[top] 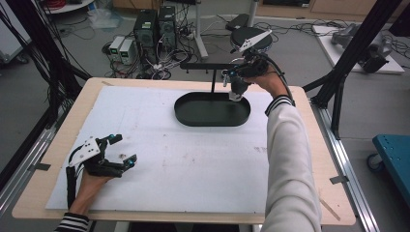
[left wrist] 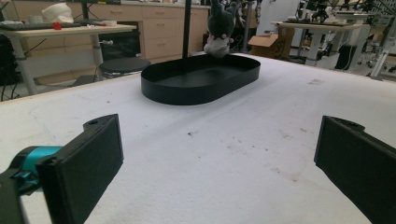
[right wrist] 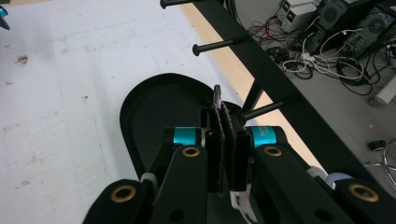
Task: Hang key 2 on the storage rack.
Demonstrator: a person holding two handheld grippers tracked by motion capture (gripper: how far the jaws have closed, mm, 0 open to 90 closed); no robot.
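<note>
Rt claw (right wrist: 225,154) pinching toy (left wrist: 218,35) strap

Beyond my tabletop (top: 309,159), power supplies (top: 122,48) and tangled cables (top: 167,60) litter the grey floor (top: 72,53); wooden cabinets (left wrist: 159,28) behind.

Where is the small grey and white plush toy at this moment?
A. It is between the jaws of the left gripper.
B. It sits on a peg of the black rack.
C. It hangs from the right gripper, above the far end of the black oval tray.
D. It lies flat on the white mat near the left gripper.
C: the plush toy hangs below the right gripper, over the far rim of the black oval tray.
</note>
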